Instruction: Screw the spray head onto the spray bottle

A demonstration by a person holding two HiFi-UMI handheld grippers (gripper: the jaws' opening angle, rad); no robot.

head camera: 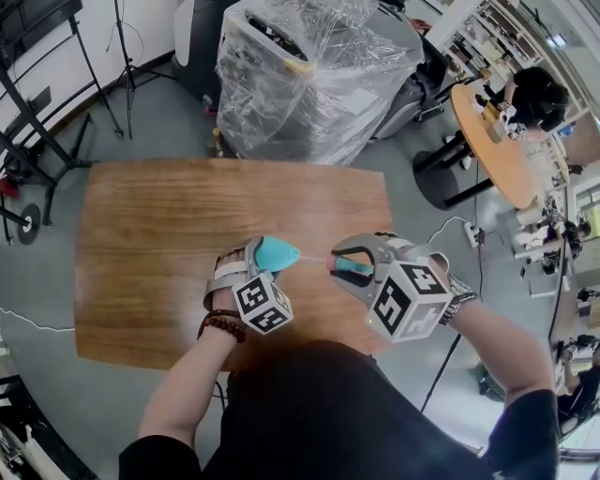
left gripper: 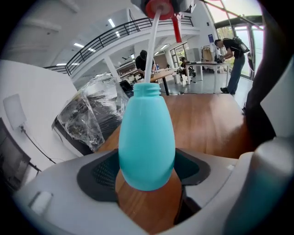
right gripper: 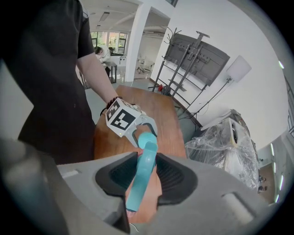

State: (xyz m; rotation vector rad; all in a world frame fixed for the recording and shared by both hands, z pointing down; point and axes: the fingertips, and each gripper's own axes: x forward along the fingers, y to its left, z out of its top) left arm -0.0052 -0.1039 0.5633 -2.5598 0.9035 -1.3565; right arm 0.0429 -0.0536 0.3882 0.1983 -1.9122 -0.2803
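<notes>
A teal spray bottle [head camera: 278, 253] lies sideways above the wooden table [head camera: 150, 244], its neck pointing right. My left gripper [head camera: 265, 255] is shut on its body. In the left gripper view the bottle [left gripper: 147, 142] fills the space between the dark pads [left gripper: 103, 172], and a thin white dip tube [left gripper: 151, 50] runs down into its open neck. The tube comes from the teal spray head [head camera: 352, 268] with a red collar [left gripper: 160, 7]. My right gripper [head camera: 349, 267] is shut on the spray head's handle [right gripper: 141, 170], just right of the bottle's mouth. The head sits apart from the neck.
A plastic-wrapped machine [head camera: 300, 75] stands beyond the table's far edge. Black stands [head camera: 37, 141] are at the left. A round table [head camera: 497, 141] with a seated person is at the back right. Both grippers hang over the table's near half.
</notes>
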